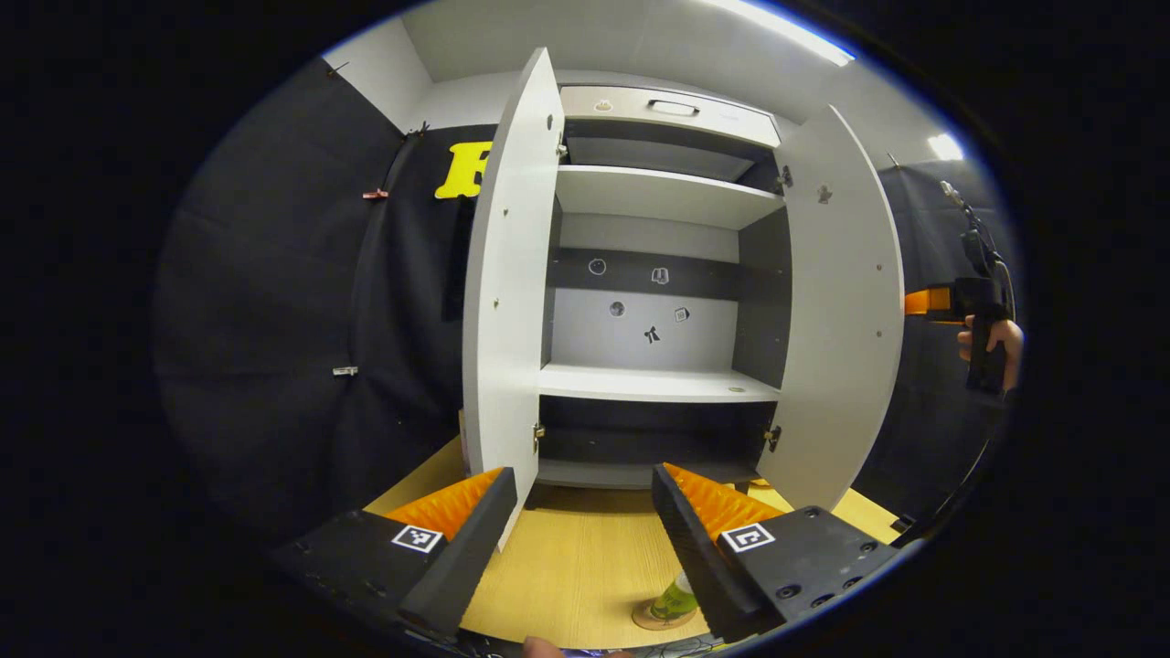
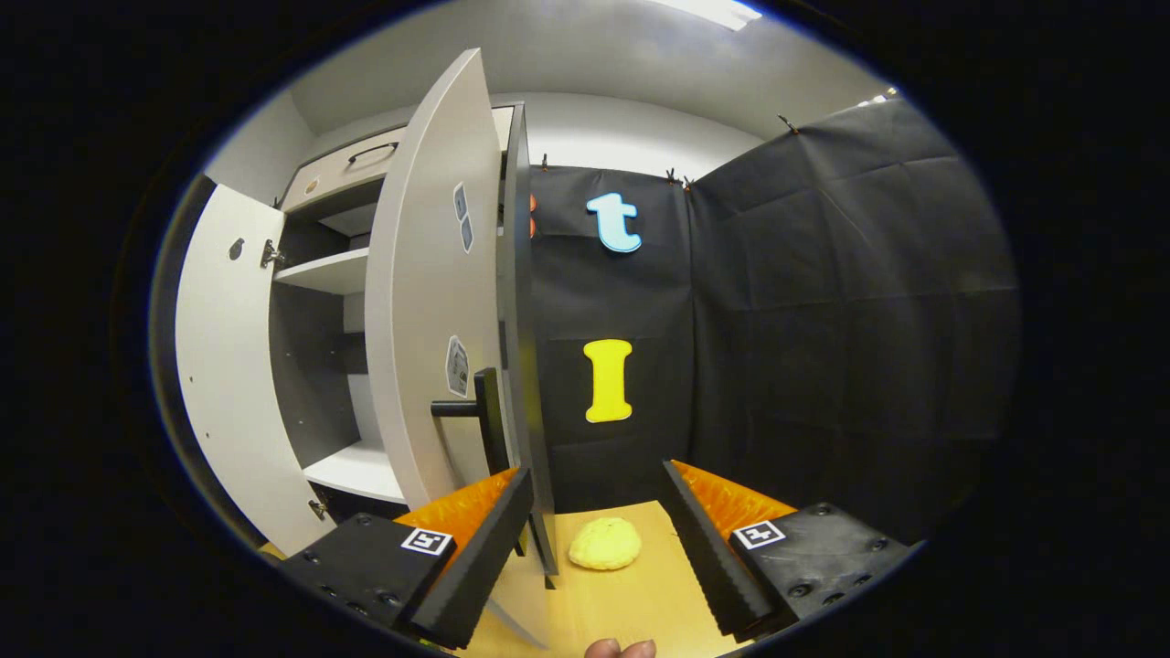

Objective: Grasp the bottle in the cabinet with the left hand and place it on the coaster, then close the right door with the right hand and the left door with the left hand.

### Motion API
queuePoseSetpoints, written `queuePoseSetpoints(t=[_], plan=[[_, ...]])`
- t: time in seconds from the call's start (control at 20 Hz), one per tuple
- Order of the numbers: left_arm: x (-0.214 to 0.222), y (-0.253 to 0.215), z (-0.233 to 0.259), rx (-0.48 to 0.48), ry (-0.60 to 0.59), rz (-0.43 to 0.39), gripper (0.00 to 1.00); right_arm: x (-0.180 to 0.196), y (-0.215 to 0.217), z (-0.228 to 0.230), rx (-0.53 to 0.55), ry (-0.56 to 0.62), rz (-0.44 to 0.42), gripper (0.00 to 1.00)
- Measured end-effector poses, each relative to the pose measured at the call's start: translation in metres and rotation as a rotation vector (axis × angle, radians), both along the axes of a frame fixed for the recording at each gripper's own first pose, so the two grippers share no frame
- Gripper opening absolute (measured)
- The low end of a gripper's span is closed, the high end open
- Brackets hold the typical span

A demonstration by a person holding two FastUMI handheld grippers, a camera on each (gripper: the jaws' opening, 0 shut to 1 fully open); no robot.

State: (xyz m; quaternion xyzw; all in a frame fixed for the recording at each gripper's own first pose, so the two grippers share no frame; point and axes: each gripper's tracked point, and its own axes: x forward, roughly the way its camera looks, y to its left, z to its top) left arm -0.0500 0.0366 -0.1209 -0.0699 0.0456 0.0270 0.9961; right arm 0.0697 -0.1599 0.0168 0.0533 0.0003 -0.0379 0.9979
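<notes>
The white cabinet [image 1: 658,384] stands with both doors swung open and its shelves bare. A green bottle [image 1: 678,599] stands on a round coaster [image 1: 660,620] on the wooden table, partly hidden behind one finger of my left gripper [image 1: 583,471], which is open and holds nothing. In the right gripper view the right door [image 2: 430,302] shows its outer face, and its dark handle [image 2: 471,408] sits just above one fingertip of my right gripper [image 2: 596,469]. That gripper is open beside the door's edge. The left door [image 2: 224,366] stands farther off.
A yellow rounded object [image 2: 605,544] lies on the table [image 2: 640,594] between the right gripper's fingers. In the left gripper view, a hand [image 1: 992,338] holds the other gripper past the right door [image 1: 841,311]. A closed drawer with a handle [image 1: 674,108] tops the cabinet.
</notes>
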Motion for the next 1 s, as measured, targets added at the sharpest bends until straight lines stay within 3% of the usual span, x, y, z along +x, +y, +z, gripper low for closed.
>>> queuePoseSetpoints(t=[0.3,0.6,1.0], plan=[[-0.018,0.036,-0.014,0.001,0.055,0.113,0.95,0.006,0.08,-0.006,0.075,0.021,0.183,0.97],[-0.037,0.067,-0.016,0.031,0.076,0.195,0.95,0.038,0.167,-0.015,0.134,0.069,0.339,0.97],[-0.046,0.098,-0.004,0.025,0.08,0.276,0.95,0.082,0.216,-0.021,0.09,0.075,0.368,0.97]])
